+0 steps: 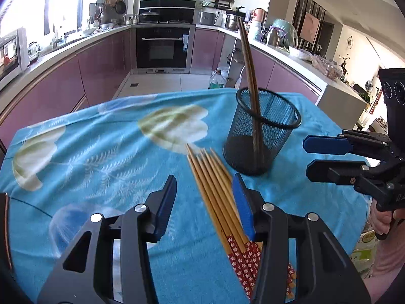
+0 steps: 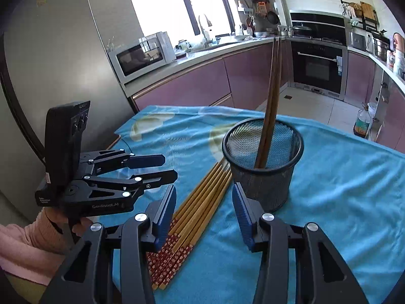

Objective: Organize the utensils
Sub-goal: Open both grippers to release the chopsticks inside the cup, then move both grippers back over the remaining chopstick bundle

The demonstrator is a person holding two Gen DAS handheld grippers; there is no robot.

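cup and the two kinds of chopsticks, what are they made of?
Cup: black wire mesh, likely metal; the cloth shows through it.
Dark chopsticks in the cup: probably stained wood, plain brown, matte.
Light chopsticks on the cloth: likely bamboo, tan, with red flower-print ends.

Bright daylight floods in through the tall kitchen window (image 2: 162,2), which is blown out to white glare in both views. Strong fisheye bending curves the grey countertop (image 1: 63,48) and darkens the corners. The light bamboo chopsticks with red patterned ends (image 1: 217,192) look slightly motion-smeared.
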